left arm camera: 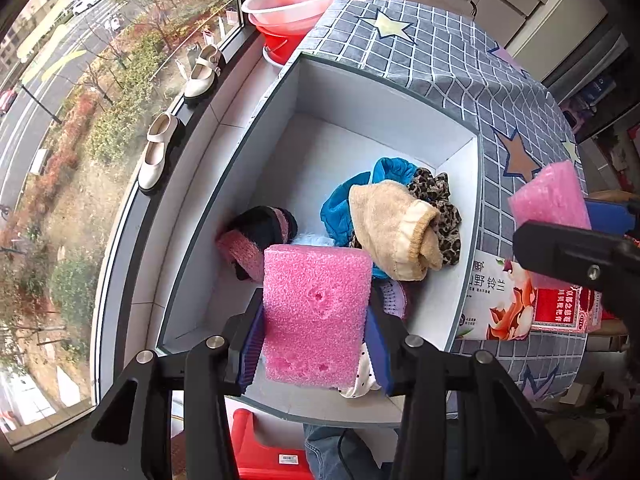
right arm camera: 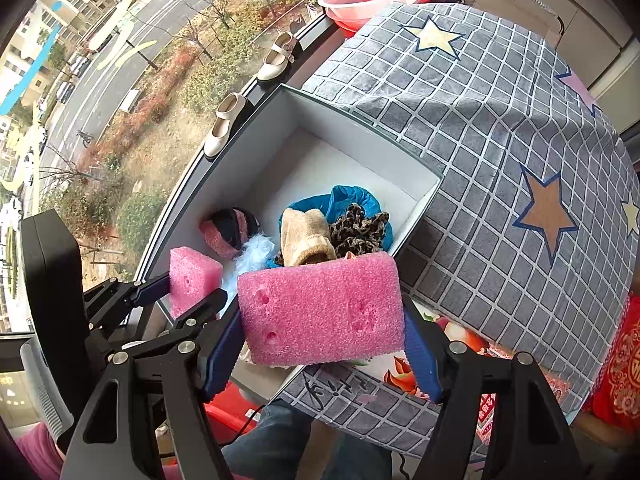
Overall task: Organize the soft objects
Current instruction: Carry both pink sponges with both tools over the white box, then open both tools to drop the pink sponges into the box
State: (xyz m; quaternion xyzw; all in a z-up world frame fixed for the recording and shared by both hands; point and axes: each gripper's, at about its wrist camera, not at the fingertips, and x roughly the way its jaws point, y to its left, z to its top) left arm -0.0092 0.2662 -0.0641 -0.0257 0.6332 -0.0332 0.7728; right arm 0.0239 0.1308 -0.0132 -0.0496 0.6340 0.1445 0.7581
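Note:
My left gripper (left arm camera: 316, 344) is shut on a pink foam block (left arm camera: 316, 312) and holds it over the near end of the white box (left arm camera: 360, 88). My right gripper (right arm camera: 324, 344) is shut on a second pink foam block (right arm camera: 320, 308), above the box's near right corner. In the left wrist view that block (left arm camera: 548, 196) shows at the right edge. In the right wrist view the left gripper's block (right arm camera: 192, 280) shows at the left. Inside the box lie a beige sock (left arm camera: 392, 228), a blue cloth (left arm camera: 340, 208), a leopard-print scrunchie (left arm camera: 436, 196) and a pink-and-black item (left arm camera: 260, 236).
The box stands on a table with a grey checked star-pattern cloth (right arm camera: 500, 140). Printed packets (left arm camera: 520, 300) lie on the cloth right of the box. Cream shoes (left arm camera: 160, 148) stand on the window sill at left. A pink basin (left arm camera: 296, 0) sits beyond the table.

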